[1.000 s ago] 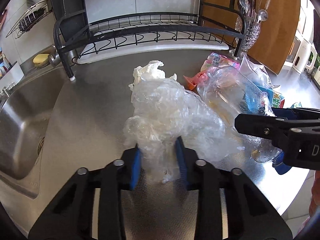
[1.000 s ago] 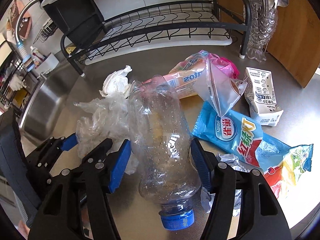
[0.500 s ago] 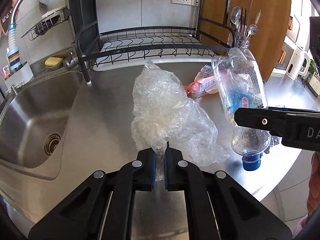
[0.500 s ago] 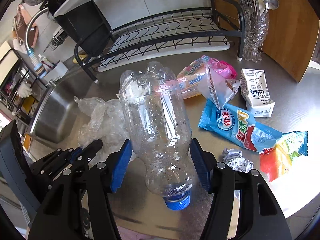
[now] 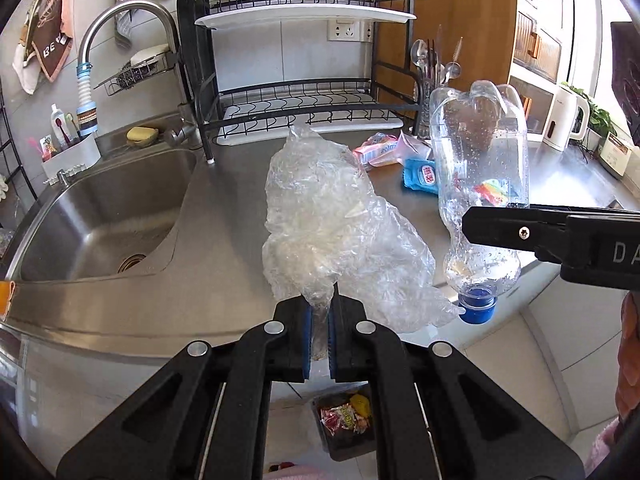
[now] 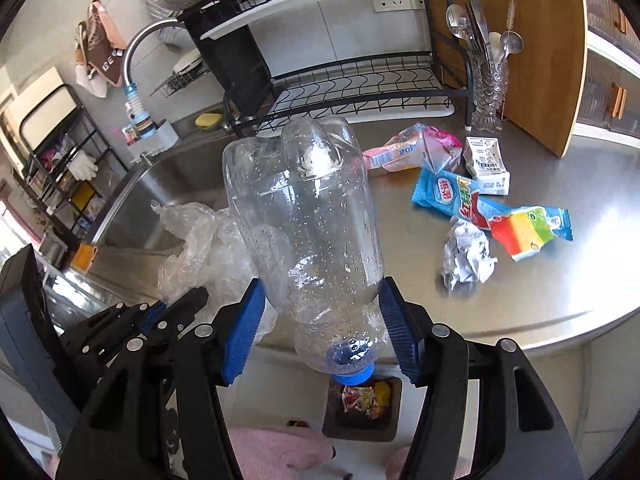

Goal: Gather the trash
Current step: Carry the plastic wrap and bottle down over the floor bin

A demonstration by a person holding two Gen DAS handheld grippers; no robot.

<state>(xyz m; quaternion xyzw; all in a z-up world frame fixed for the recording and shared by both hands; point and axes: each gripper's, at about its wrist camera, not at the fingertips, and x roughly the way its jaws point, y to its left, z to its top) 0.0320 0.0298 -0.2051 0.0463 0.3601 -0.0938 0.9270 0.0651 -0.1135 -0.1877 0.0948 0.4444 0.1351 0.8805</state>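
Crinkled plastic wrap [image 5: 336, 224] and clear bottle [image 6: 308, 216] are now hanging clear of the counter [image 6: 540, 288]; my left gripper [image 5: 320, 332] is pinching the wrap, my right gripper [image 6: 320, 332] clamping the bottle, both angled downward.

A steel worktop [image 5: 224, 240] with an inset sink [image 5: 100, 216] meets a grey tiled wall [image 5: 296, 52]. A black dish rack [image 5: 304, 100] stands against it beside a wooden panel [image 6: 532, 60]; the floor [image 5: 532, 344] is pale tile, sunlit.

Home kitchen: steel sink [image 5: 100, 216] with curved tap [image 5: 120, 20], steel counter [image 5: 224, 216], black dish rack [image 5: 304, 92], cutlery holder [image 6: 488, 92], wall socket [image 5: 350, 31], white kettle [image 5: 566, 122], hanging towels [image 5: 44, 52].
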